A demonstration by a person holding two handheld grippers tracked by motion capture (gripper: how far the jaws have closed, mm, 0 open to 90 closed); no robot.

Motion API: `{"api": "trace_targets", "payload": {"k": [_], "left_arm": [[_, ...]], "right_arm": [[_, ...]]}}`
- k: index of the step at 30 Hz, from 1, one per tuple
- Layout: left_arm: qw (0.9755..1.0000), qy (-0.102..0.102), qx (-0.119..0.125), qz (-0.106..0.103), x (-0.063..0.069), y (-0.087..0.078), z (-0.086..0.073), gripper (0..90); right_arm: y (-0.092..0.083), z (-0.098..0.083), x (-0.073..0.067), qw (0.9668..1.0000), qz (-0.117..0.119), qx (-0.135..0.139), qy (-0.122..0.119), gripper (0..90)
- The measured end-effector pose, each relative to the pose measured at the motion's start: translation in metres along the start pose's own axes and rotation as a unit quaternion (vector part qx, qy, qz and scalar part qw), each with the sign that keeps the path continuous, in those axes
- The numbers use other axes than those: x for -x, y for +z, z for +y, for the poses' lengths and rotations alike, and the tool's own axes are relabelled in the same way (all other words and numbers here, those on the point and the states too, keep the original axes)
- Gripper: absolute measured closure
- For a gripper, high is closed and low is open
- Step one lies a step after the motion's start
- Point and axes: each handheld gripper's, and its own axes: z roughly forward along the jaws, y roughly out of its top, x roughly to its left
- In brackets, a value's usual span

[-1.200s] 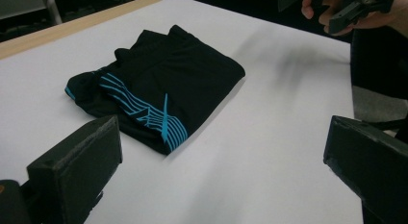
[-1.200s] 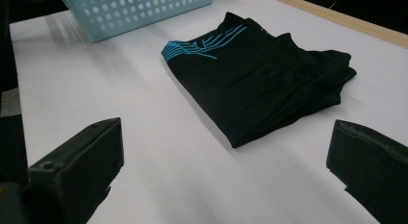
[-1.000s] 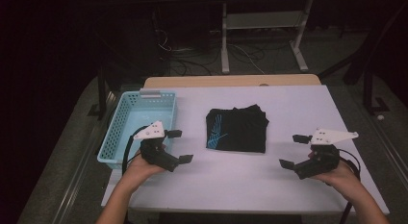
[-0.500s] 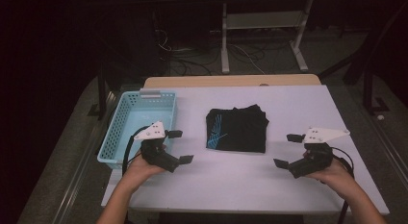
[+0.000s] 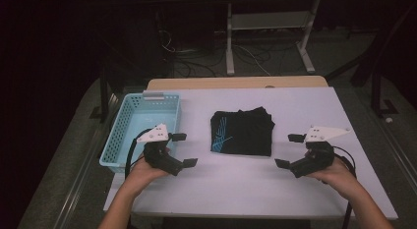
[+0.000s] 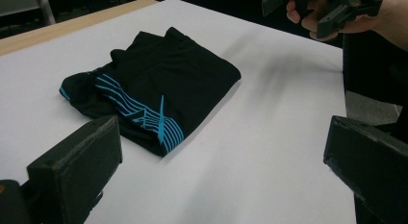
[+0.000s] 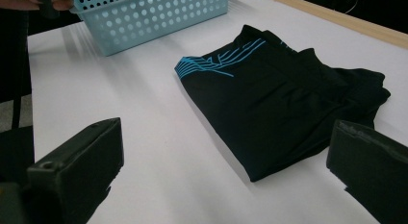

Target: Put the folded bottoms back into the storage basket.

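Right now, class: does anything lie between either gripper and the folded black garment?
Nothing visible does. Bare white table separates the left gripper and right gripper from the folded black garment.

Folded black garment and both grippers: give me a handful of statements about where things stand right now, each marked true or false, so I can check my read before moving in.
1. The folded black garment lies on the white table, outside the basket. True.
2. The left gripper is shut on the garment. False: its jaws stand wide open, apart from the cloth.
3. The light blue basket sits to the left of the garment in the high view. True.
4. The right gripper is inside the basket. False: it is held open over the table on the garment's right side.
5. The garment carries red stripes. False: its line pattern is blue.
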Motion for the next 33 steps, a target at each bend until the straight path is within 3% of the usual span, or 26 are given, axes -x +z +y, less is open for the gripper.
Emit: {"api": "trace_targets", "payload": {"k": [33], "left_arm": [[0.9999,-0.005,0.005,-0.008,-0.001,-0.001,0.000,0.0]], "right_arm": [[0.020,0.025,0.007,0.9997,0.022,0.009,-0.004,0.0]]}}
